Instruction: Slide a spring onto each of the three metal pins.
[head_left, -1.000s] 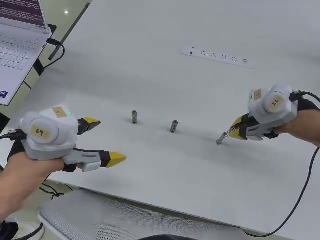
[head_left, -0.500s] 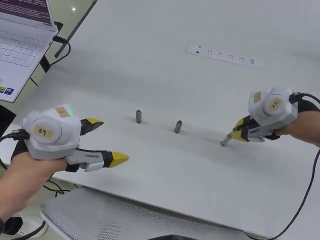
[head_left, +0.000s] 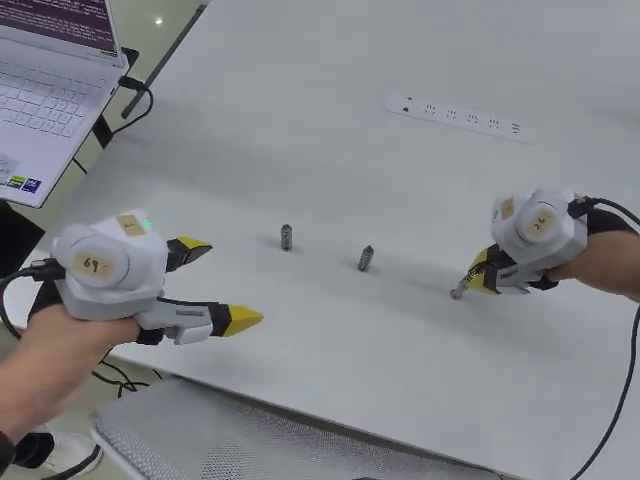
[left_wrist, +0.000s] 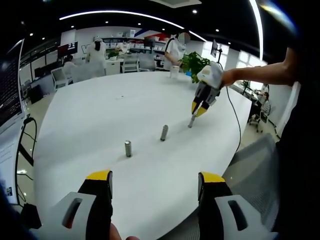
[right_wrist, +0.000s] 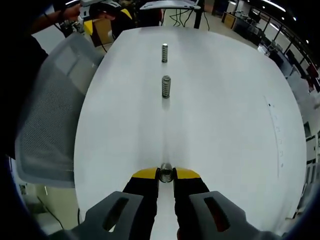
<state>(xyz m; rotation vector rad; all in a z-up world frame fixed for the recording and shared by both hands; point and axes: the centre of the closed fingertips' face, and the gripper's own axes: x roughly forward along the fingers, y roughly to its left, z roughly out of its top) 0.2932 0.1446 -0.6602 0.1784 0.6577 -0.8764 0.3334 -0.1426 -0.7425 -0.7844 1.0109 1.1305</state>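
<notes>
The right tool (right_wrist: 166, 176) clamps a small coiled metal spring (right_wrist: 166, 173) (tilted toward the white worktop (right_wrist: 220, 115)). At its twelve o'clock stand a near spring-covered grey metal pin (right_wrist: 166, 86) and a far one (right_wrist: 164, 52). The left tool (head_left: 225, 282) has its jaws apart.

Wide white counter (head_left: 300, 120). At its far left edge, open laptop (head_left: 45, 90) with lit screen, black cable (head_left: 127, 84) plugged in at its right side. Toward the far right, white power strip (head_left: 460, 117) lying flat. Below the near edge, grey mesh chair (head_left: 250, 440). Beyond the counter in the left gripper view, green plant (left_wrist: 192, 62) and office desks.
</notes>
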